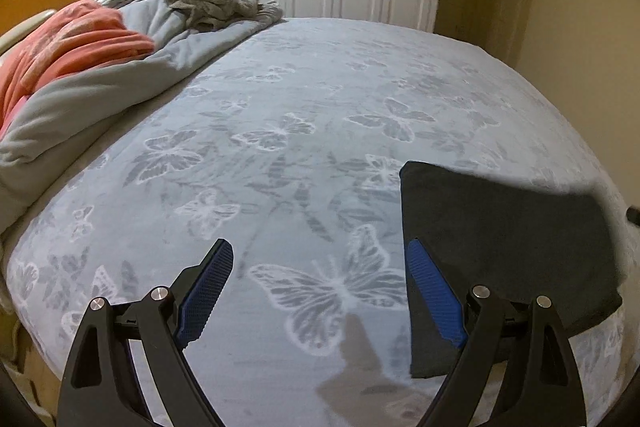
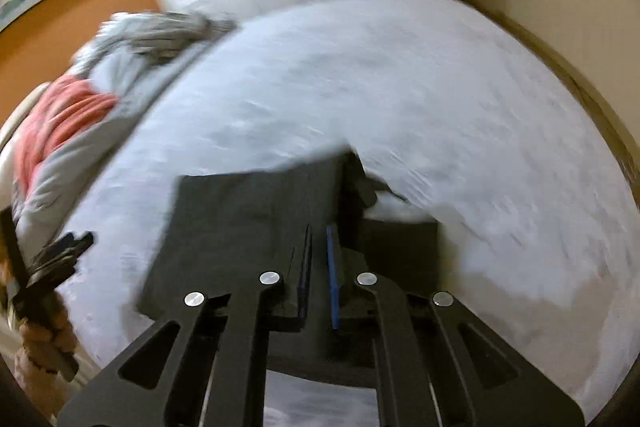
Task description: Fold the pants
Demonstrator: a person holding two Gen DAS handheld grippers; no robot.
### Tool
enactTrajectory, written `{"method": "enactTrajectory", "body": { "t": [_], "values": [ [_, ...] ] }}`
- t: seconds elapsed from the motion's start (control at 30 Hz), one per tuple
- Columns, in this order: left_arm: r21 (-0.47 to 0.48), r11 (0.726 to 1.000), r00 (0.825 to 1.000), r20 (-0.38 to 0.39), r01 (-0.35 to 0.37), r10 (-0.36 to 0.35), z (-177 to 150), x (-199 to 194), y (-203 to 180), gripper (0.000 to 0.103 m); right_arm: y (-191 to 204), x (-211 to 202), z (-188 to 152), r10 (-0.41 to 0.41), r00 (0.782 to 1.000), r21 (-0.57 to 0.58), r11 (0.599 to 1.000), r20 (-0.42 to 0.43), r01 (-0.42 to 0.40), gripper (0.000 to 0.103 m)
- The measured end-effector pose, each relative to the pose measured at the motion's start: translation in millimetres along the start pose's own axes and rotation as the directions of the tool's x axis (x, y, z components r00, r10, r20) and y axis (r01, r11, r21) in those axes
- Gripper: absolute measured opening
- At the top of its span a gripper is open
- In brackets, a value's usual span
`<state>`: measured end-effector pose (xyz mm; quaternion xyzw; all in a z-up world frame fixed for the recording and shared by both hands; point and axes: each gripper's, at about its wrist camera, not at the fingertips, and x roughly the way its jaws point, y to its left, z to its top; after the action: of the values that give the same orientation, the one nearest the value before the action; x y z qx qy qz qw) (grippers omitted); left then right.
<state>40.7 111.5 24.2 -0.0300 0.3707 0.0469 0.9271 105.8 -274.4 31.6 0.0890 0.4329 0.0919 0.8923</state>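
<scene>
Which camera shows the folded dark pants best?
The left wrist view: the pants look sharp, though its gripper hides one corner. The right wrist view shows them motion-blurred, partly behind its gripper.

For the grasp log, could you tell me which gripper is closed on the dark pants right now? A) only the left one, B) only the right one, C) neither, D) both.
B: the right gripper has its fingers nearly together, pinching the dark pants, while the left gripper is spread wide open above the butterfly bedspread.
</scene>
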Motion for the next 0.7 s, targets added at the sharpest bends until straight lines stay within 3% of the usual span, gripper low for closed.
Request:
{"method": "enactTrajectory", "body": {
  "t": [0.1, 0.17, 0.3, 0.37, 0.6, 0.67, 0.7],
  "values": [
    [0.024, 0.999, 1.000, -0.007, 0.021, -0.020, 1.9, 2.2, -18.9, 0.086, -15.5, 5.4, -4.9, -0.033, 0.999, 0.016, 0.999, -0.020, 0.034, 0.006],
    [0.022, 0.999, 0.999, -0.008, 0.043, -0.043, 3.8, 2.0, -27.6, 0.086, -20.6, -3.6, -5.0, -0.010, 1.000, 0.026, 1.000, 0.003, 0.009, 0.007],
    [0.020, 0.995, 0.995, -0.012, 0.099, -0.098, 5.8, 2.3, -47.2, 0.086, -26.0, -11.5, -8.8, 0.065, 0.998, 0.054, 0.996, 0.009, -0.065, 0.018],
    [0.042, 0.990, 0.991, -0.020, 0.133, -0.132, 2.6, 3.6, -60.1, 0.086, -28.9, 1.3, -15.0, 0.104, 0.993, 0.080, 0.992, -0.049, -0.100, 0.022],
    [0.209, 0.943, 0.966, -0.077, 0.259, -0.248, -22.7, 0.6, -106.6, 0.087, -11.0, 48.8, -46.8, 0.152, 0.960, 0.050, 0.988, -0.237, -0.144, 0.055],
    [0.250, 0.933, 0.965, -0.084, 0.261, -0.247, -29.7, 0.6, -116.8, 0.087, -6.7, 64.3, -51.5, 0.128, 0.958, 0.047, 0.992, -0.256, -0.119, 0.053],
    [0.262, 0.930, 0.966, -0.084, 0.257, -0.244, -31.6, 1.0, -120.9, 0.087, -2.1, 61.2, -48.8, 0.121, 0.964, 0.030, 0.993, -0.237, -0.117, 0.039]
  ]
}}
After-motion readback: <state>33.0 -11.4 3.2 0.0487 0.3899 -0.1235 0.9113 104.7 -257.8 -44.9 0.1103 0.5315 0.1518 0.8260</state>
